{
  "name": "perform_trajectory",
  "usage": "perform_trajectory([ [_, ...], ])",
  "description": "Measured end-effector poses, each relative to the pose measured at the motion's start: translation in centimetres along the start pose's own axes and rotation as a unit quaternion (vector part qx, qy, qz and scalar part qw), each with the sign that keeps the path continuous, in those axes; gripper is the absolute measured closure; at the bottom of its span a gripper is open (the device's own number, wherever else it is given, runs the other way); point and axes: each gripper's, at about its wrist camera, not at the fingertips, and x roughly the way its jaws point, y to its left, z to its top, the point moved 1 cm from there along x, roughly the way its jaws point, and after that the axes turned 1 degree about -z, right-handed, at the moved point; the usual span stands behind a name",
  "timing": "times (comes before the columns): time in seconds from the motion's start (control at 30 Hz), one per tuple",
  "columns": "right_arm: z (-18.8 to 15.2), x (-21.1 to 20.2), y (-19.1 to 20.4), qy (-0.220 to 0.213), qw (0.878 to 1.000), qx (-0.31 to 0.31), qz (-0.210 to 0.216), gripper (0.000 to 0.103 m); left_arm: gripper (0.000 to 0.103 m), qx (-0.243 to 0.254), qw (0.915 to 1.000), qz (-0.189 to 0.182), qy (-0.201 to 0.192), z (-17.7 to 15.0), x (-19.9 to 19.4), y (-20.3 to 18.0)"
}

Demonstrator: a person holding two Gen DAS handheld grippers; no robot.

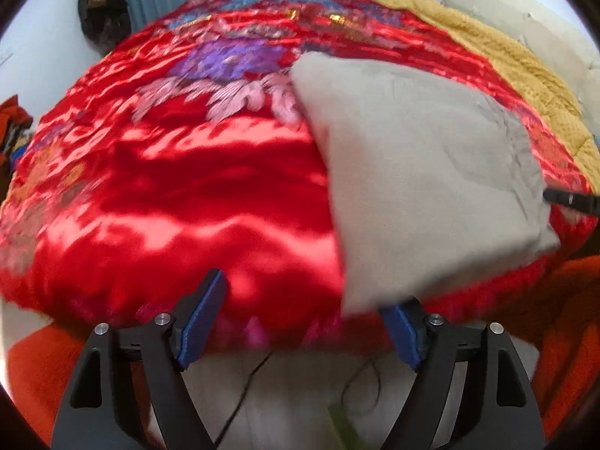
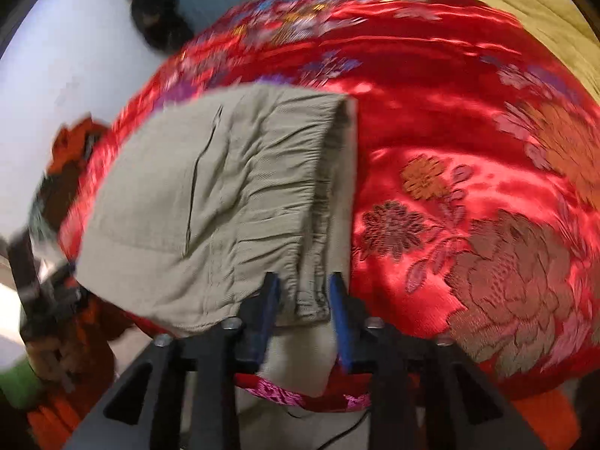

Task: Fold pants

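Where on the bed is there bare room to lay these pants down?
Left of the folded pants, the red quilt is bare out to its left edge. Right of the waistband, more bare quilt reaches the yellow blanket. The near edge is crowded by both grippers.

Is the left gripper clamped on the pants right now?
No, the left gripper stands wide open, its fingers apart, with only a corner of the pants over one finger.

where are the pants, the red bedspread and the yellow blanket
pants [image 2: 210, 202]: right wrist view, on the panel beside the pocket slit
red bedspread [image 1: 168, 195]: left wrist view, on the plain shiny part left of the pants
yellow blanket [image 1: 498, 56]: left wrist view, on its fuzzy strip along the far right
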Motion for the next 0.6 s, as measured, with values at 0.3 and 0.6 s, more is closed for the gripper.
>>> perform_trajectory([
  [0.3, 2.6, -7.0, 4.4, -0.119, 0.987, -0.097, 0.040, 0.054, 0.020, 0.018, 0.9887, -0.052, -0.140, 2.9, -9.0, -1.9],
  [0.6, 0.9, 3.8, 3.8, -0.036, 0.996, -0.084, 0.006, 0.061, 0.021, 0.036, 0.9947, -0.095, 0.016, 2.9, 5.4, -3.5],
])
